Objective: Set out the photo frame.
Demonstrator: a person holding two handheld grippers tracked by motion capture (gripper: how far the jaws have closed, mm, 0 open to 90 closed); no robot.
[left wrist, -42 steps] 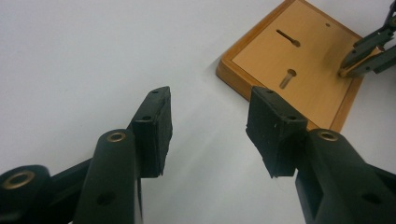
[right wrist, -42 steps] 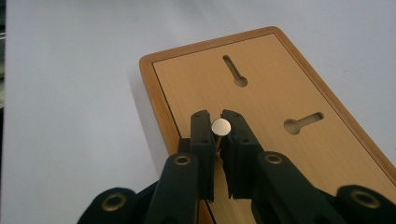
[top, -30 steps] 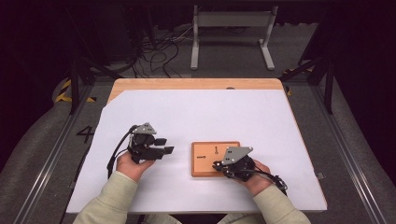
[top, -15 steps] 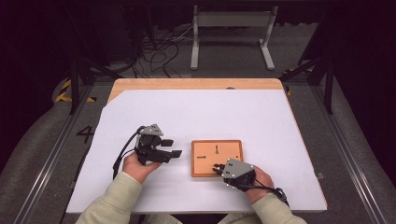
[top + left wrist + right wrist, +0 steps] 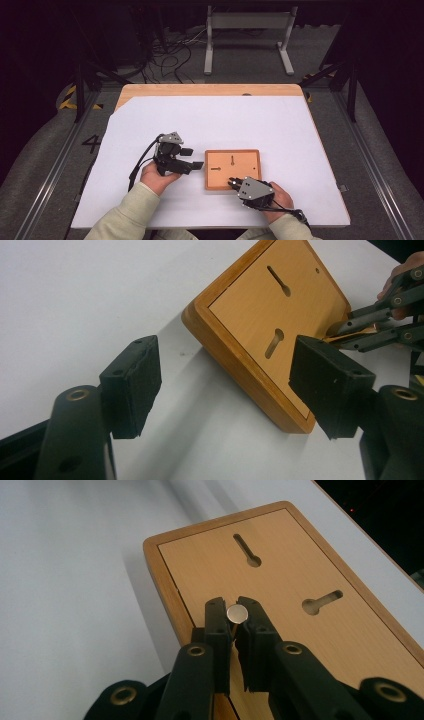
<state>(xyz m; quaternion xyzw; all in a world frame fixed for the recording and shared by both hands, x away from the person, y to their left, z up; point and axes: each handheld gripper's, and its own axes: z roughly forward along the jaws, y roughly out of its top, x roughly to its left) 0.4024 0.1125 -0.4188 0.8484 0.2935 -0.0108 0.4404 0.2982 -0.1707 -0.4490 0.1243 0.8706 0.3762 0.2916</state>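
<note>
A wooden board (image 5: 245, 162) with two keyhole slots lies flat on the white table. My right gripper (image 5: 232, 183) is at the board's near edge, shut on a small brass pin with a flat round head (image 5: 236, 613). The pin stands over the board (image 5: 300, 570), short of the slots (image 5: 322, 601). My left gripper (image 5: 194, 158) stands open just left of the board, pointing at its left edge. In the left gripper view the board's corner (image 5: 260, 305) lies ahead between the two black pads (image 5: 135, 375), and the right gripper (image 5: 350, 330) reaches in from the right.
The white sheet (image 5: 210, 125) covers most of a wooden table top (image 5: 210, 90). A metal stand (image 5: 247, 35) and loose cables (image 5: 165, 50) are on the floor beyond the far edge. Rails run along both sides of the table.
My right gripper has drawn back toward the board's near edge with the pin. My left gripper has shifted right, closer to the board's left side.
</note>
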